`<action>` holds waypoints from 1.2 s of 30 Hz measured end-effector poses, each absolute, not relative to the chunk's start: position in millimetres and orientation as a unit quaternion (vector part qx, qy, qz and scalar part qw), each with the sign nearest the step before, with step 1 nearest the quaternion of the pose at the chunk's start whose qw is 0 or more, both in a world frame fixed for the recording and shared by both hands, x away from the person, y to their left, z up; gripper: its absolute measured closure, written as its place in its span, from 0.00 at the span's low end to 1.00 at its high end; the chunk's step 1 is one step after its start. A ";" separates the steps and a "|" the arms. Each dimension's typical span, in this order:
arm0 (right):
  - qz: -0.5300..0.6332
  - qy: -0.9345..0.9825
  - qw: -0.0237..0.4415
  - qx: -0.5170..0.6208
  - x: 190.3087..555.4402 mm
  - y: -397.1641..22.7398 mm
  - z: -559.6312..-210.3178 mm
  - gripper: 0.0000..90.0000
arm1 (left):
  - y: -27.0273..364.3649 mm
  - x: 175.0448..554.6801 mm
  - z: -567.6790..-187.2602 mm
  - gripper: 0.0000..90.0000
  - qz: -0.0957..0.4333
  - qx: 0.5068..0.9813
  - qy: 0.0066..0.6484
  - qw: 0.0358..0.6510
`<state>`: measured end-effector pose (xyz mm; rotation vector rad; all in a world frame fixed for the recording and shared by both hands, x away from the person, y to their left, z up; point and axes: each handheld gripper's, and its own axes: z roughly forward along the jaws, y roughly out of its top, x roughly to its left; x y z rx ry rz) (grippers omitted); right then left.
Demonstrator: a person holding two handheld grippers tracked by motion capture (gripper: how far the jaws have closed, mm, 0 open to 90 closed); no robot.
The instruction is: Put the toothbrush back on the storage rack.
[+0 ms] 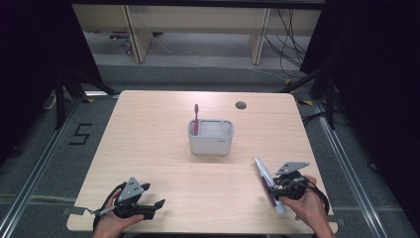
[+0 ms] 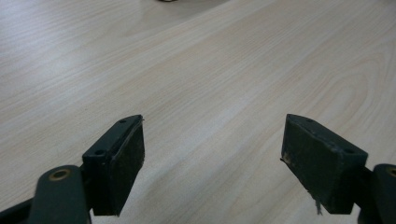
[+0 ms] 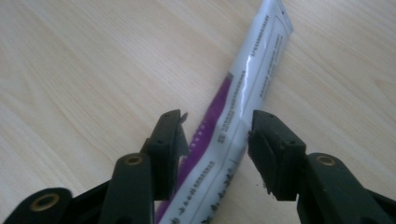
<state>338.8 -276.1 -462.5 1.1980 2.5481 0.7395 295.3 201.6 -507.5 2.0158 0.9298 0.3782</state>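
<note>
A white and purple toothpaste tube (image 1: pixel 265 176) lies flat on the wooden table near the front right. My right gripper (image 1: pixel 277 188) hovers over its near end. In the right gripper view the tube (image 3: pixel 243 93) runs up between the two black jaws of that gripper (image 3: pixel 217 133), which stand on either side of it without squeezing it, so the gripper is open. At the front left my left gripper (image 1: pixel 151 208) rests low over the table. Its jaws (image 2: pixel 212 140) are wide open over bare wood.
A grey rectangular holder (image 1: pixel 210 144) stands at the table's middle with a pink toothbrush (image 1: pixel 196 116) upright in its left corner. A round cable hole (image 1: pixel 241 105) sits near the far edge. Dark frame posts stand off both sides of the table.
</note>
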 end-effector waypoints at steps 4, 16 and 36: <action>0.237 0.867 0.103 0.427 345.9 -276.8 -463.9 0.56 | 201.4 295.0 -508.5 0.23 0.153 0.807 0.373 0.432; 0.215 0.872 0.084 0.432 357.6 -273.7 -468.1 0.54 | 201.9 295.3 -506.9 0.23 0.152 0.809 0.371 0.429; 0.189 0.873 0.075 0.443 365.5 -267.0 -478.2 0.54 | 199.5 296.7 -504.4 0.23 0.153 0.809 0.367 0.433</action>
